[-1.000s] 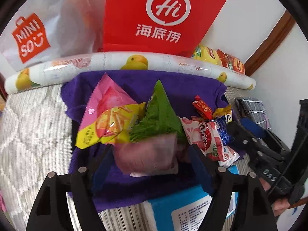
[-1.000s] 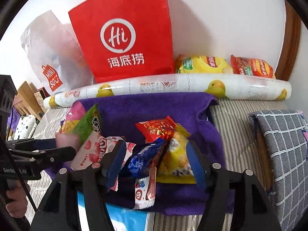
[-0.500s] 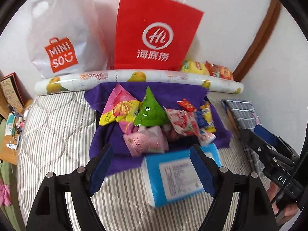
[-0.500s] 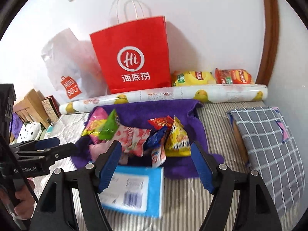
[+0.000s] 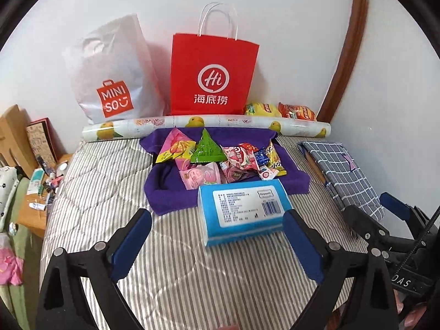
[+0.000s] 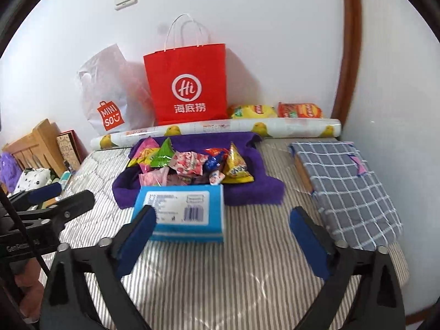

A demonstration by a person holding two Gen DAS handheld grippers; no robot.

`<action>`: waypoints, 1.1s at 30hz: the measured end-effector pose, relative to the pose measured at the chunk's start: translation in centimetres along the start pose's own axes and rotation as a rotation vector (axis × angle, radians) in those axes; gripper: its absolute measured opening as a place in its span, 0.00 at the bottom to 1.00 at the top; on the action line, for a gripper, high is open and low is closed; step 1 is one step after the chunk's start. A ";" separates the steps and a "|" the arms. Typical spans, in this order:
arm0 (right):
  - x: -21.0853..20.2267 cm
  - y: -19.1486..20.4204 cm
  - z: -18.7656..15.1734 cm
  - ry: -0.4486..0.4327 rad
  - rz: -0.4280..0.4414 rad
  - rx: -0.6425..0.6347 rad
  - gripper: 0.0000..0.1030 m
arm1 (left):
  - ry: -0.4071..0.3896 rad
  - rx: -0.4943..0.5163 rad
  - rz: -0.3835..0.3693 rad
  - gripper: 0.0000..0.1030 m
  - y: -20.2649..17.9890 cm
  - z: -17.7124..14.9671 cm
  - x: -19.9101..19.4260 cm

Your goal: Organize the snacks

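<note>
We are holding both grippers, left (image 5: 217, 240) and right (image 6: 222, 238), released and empty; the snacks (image 5: 220, 159) are lying at twelve o'clock, pile running left-right, neither gripper clearly nearer.

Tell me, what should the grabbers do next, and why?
Probably move the open left gripper forward over the blue rectangular tissue pack toward the loose snack packets on the purple towel; both grippers are empty, and the right gripper hangs back too.

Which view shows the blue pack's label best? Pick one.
Left wrist view: the blue pack lies between the fingers, sharp, its label unobstructed. In the right wrist view the pack is blurred, and a finger covers its near-left corner.
</note>
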State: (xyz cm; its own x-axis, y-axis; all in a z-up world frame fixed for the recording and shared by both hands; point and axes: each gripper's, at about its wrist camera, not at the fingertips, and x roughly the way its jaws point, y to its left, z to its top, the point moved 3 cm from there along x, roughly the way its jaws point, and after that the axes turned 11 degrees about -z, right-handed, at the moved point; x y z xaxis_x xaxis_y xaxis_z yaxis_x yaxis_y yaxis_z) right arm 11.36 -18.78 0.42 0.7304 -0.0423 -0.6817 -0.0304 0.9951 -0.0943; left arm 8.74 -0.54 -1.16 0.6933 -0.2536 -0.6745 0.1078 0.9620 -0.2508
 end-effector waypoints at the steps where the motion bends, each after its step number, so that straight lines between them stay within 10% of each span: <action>1: -0.4 -0.1 -0.3 -0.004 -0.005 -0.001 0.98 | -0.005 0.002 -0.002 0.94 -0.2 -0.3 -0.4; 33: -5.1 -2.9 -3.2 -0.039 -0.018 0.054 1.00 | -0.065 0.020 0.010 0.94 -3.0 -2.2 -4.3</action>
State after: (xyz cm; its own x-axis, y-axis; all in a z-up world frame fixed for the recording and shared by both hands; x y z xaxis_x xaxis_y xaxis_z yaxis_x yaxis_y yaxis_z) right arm 5.54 -21.70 1.90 0.7565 -0.0582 -0.6514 0.0191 0.9976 -0.0670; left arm 3.85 -2.55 1.02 0.7394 -0.2369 -0.6302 0.1138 0.9665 -0.2299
